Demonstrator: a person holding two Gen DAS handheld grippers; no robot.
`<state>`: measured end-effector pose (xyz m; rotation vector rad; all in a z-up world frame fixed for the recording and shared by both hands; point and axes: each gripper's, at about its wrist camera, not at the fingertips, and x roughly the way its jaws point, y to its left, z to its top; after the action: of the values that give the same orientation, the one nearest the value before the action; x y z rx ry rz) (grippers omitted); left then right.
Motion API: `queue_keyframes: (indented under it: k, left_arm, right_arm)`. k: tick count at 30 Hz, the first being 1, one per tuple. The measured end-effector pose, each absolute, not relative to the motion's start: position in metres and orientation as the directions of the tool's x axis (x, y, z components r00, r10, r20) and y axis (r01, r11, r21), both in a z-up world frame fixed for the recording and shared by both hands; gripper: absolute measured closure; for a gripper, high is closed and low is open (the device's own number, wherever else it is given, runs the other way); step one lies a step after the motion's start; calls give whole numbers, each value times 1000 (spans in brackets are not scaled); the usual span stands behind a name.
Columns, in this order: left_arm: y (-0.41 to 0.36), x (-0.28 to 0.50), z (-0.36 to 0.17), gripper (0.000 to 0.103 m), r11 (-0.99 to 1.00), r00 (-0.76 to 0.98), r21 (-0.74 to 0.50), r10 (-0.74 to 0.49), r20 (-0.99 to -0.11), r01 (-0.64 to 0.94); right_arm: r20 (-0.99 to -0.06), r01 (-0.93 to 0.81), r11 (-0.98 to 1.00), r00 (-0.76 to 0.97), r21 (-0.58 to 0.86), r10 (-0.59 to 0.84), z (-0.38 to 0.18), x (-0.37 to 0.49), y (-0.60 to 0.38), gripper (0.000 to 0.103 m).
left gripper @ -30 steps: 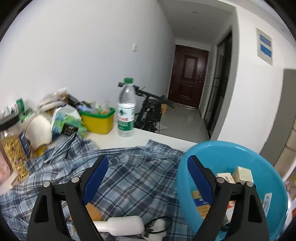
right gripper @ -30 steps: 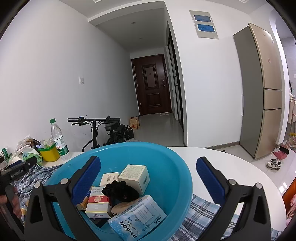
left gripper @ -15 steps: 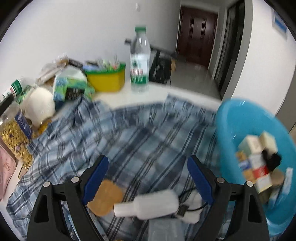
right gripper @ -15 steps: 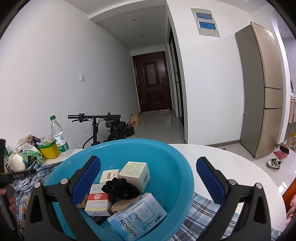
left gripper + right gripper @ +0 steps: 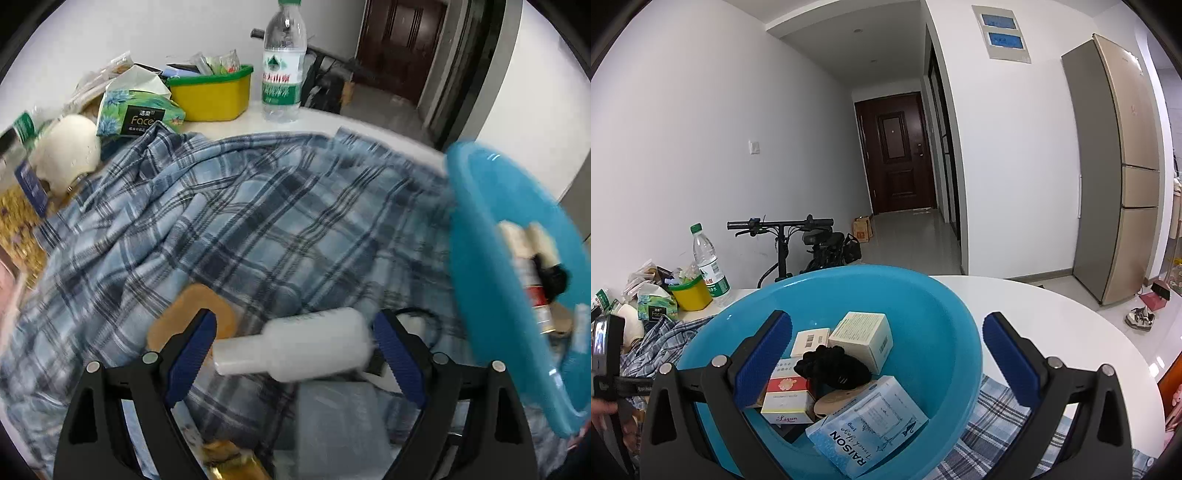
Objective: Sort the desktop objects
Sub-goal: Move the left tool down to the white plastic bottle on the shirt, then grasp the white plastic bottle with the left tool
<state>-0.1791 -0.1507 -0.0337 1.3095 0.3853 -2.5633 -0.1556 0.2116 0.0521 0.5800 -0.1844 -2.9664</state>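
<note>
I have the left gripper (image 5: 291, 347) tipped down over the white bottle (image 5: 295, 345), which lies on its side on the plaid cloth (image 5: 258, 221) near the table's front edge, cap towards my left finger. The jaws stand wide with nothing gripped; the bottle sits between the blue pads (image 5: 190, 349) and I cannot tell whether either pad is touching it yet.

My judgement is that this is the pick: bottle next, then into the blue basin (image 5: 923, 314) just to its right. To do it well I'd lower until the pads flank the fat body rather than the narrow neck, since a lengthwise pinch on a round, smooth bottle may let it squirt out. Turning the wrist to close across the body would hold better. I'd also watch the tan pad (image 5: 192, 314) by my left finger, the black cable (image 5: 424, 314) behind the right one, and loose cloth folds, any of which could get caught.

The right gripper (image 5: 884, 356) hangs open over the basin, holding nothing; the basin holds boxes and a black scrunchie (image 5: 831, 367).
</note>
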Motion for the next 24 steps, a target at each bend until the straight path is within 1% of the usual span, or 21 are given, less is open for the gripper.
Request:
queue_keyframes:
  k: [1, 3, 5, 6, 9, 16, 17, 18, 19, 20, 24]
  left_arm:
    - [-152, -175, -32, 14, -932, -590, -141, -89, -802, 333]
    - [-151, -176, -35, 14, -936, -573, -128, -90, -815, 329]
    - [-144, -182, -45, 14, -951, -521, -90, -81, -850, 295]
    - [-138, -185, -51, 14, -959, -485, -49, -97, -869, 280]
    - [-125, -186, -55, 14, -970, -461, 15, -128, -878, 241]
    - [-138, -182, -53, 15, -960, -478, -35, -106, -872, 278]
    - [-139, -181, -54, 18, -960, -482, -41, -101, -870, 276]
    - [-139, -183, -56, 31, -961, -484, -47, -96, -870, 274]
    - [-140, -183, -57, 48, -959, -480, -60, -84, -873, 277]
    - [-143, -186, -59, 56, -957, -477, -69, -77, -875, 281]
    - [-145, -181, -51, 57, -957, -528, -118, -42, -848, 266]
  right_arm:
    - [-365, 89, -986, -921, 139, -134, 52, -155, 211, 0]
    - [-362, 89, -986, -922, 138, -134, 52, -154, 210, 0]
    - [-365, 90, -986, -921, 138, -135, 51, -154, 210, 0]
    - [-368, 89, -986, -920, 138, -135, 51, -155, 209, 0]
    - [-379, 89, -987, -916, 132, -133, 49, -157, 208, 0]
    - [-378, 89, -987, -916, 132, -133, 49, -157, 208, 0]
    - [-379, 90, -987, -916, 132, -134, 49, -157, 208, 0]
    - [-380, 90, -987, -915, 131, -134, 49, -157, 208, 0]
    - [-379, 90, -987, -916, 130, -133, 49, -157, 209, 0]
    - [-379, 90, -987, -916, 131, -134, 49, -157, 209, 0]
    - [-377, 86, -987, -917, 138, -132, 49, -157, 210, 0]
